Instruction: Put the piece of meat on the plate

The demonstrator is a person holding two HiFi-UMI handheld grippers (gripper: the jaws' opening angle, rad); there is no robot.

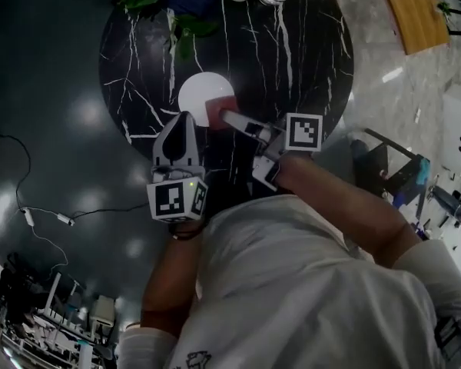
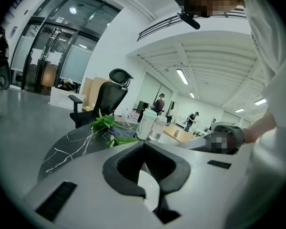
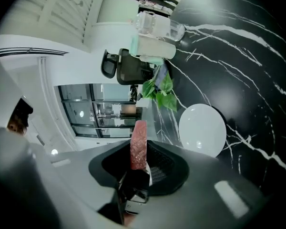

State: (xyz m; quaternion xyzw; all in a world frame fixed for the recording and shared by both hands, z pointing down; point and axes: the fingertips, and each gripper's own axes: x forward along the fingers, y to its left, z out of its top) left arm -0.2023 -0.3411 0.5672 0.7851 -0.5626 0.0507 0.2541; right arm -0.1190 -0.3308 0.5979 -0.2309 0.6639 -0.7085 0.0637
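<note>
My right gripper (image 1: 227, 117) is clamped on the reddish-pink slab of raw meat (image 3: 138, 142), its 2 jaws pinching the slab's 2 broad faces near its back end. The jaws stand only as far apart as the slab is thick, and the right gripper view shows it edge-on as a narrow strip between the dark pads.

The slab's long axis runs straight out along my jaws, and its free end pokes well past the fingertips toward the round white plate (image 3: 202, 130). This gripper is rolled onto its side, so the meat lies roughly flat, 1 broad face up and the other down toward the round black marble table with white veins (image 1: 292, 60).

From the head view the meat's free end sits over the plate's near rim, on the side nearest my right gripper. I can't tell whether it touches the plate.

My left gripper (image 1: 186, 118) has its jaws pressed together with nothing between them. Its tips are just beside the plate's near rim, on the other side from the meat. A sprig of green leaves (image 3: 162, 93) lies on the table beyond the plate.
</note>
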